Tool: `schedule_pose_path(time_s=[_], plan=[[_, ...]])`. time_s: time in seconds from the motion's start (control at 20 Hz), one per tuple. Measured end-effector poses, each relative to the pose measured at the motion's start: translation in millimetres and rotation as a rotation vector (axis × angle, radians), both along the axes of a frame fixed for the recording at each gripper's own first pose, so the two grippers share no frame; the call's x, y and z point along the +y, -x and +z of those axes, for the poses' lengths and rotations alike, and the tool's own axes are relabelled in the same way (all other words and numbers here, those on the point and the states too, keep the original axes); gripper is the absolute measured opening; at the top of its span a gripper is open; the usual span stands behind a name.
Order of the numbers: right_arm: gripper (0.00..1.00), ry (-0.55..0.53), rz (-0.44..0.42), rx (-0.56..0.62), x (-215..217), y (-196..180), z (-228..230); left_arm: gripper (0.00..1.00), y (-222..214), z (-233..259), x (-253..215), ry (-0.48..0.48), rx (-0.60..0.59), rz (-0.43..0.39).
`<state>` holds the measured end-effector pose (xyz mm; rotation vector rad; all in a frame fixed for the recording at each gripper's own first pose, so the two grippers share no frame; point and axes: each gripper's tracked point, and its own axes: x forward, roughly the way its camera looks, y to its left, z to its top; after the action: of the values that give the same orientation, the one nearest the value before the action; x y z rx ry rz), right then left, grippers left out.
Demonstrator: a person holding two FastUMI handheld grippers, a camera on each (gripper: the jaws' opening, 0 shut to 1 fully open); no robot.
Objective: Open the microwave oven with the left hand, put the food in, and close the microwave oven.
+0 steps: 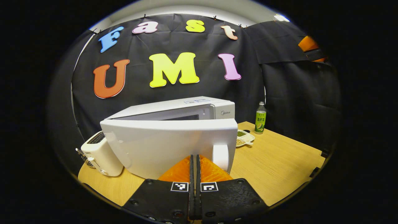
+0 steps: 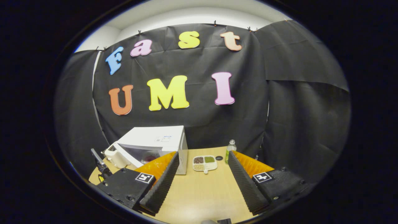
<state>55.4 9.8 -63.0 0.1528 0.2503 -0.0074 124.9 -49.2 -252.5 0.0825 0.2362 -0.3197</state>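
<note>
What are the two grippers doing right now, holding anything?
Left gripper: closed, fingers together, nothing between them, close to the microwave door.
Right gripper: open, empty.

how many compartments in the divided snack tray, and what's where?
4, counted in the right gripper view. The tray lies on the table between microwave and bottle: dark filling back-left, green back-right, pale grains in both front ones.
</note>
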Motion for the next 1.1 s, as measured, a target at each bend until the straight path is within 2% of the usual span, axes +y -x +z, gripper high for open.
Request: schedule_pose_path(time_s=[0.05,0.1,0.15,0.45,0.5,0.55,0.6,0.75,0.8,0.85,0.9,0.95,1.1], plan=[[1.0,-0.005,-0.006,0.004,-2.4,-0.6,-0.7,0.0,-6.1,-1.2,-3.1,-0.002,0.003,-0.002],[0.92,-0.006,-0.01,0.008,-5.0,-0.8,-1.3,0.0,-12.7,-1.1,-7.1,0.0,0.001,-0.005],[1.0,-0.005,-0.016,0.01,-8.6,-1.4,-2.7,0.0,-18.3,-0.4,-10.4,0.003,-0.001,-0.008],[1.0,0.008,-0.055,0.03,-30.6,-4.1,-11.3,0.0,-53.9,-3.8,-25.7,-0.005,0.0,0.0],[0.92,0.009,-0.061,0.036,-34.5,-5.4,-14.2,0.0,-59.3,-4.4,-28.0,0.002,0.0,0.001],[1.0,0.007,-0.065,0.041,-37.2,-6.3,-16.2,0.0,-64.6,-4.8,-29.7,0.002,-0.001,0.003],[0.92,0.005,-0.066,0.049,-38.9,-6.1,-19.3,0.0,-70.9,-4.3,-31.0,-0.002,-0.002,0.002],[0.92,0.002,-0.079,0.067,-47.5,-7.4,-26.5,0.0,-87.7,-3.3,-34.8,-0.001,-0.004,0.011],[1.0,0.0,-0.084,0.071,-49.5,-8.0,-28.2,0.0,-92.9,-2.7,-35.2,0.004,-0.003,0.016],[1.0,-0.002,-0.087,0.075,-51.9,-8.0,-29.7,0.0,-97.0,-3.4,-35.9,0.007,0.005,0.027],[0.92,-0.004,-0.09,0.077,-53.1,-7.8,-31.2,0.0,-100.9,-4.4,-38.0,0.015,0.016,0.032],[1.0,-0.006,-0.092,0.078,-55.7,-7.9,-31.9,0.0,-101.9,-4.3,-39.0,0.02,0.025,0.045],[1.0,-0.016,-0.099,0.084,-59.1,-8.2,-36.2,0.0,-102.2,-1.9,-40.5,0.013,0.019,0.052]])
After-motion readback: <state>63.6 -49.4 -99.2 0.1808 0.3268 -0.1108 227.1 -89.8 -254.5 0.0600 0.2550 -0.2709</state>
